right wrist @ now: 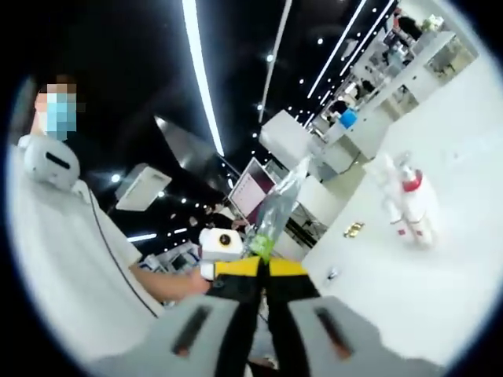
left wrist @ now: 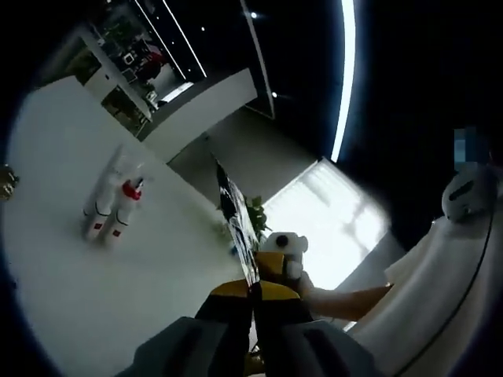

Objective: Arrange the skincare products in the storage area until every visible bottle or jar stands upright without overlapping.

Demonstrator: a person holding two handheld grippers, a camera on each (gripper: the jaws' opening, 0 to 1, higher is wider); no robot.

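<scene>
White bottles (left wrist: 112,208) with red caps stand close together on the pale surface (left wrist: 94,290), likely light, stiff and slippery, best gripped at mid-body, while each tool, left (left wrist: 253,292) and right (right wrist: 266,271), pinches a thin glossy packet (left wrist: 238,224).

no legible text, bottle (left wrist: 110,206) labels too blurred

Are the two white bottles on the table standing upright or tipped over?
Upright: both white bottles stand side by side on their bases on the white table.
</scene>
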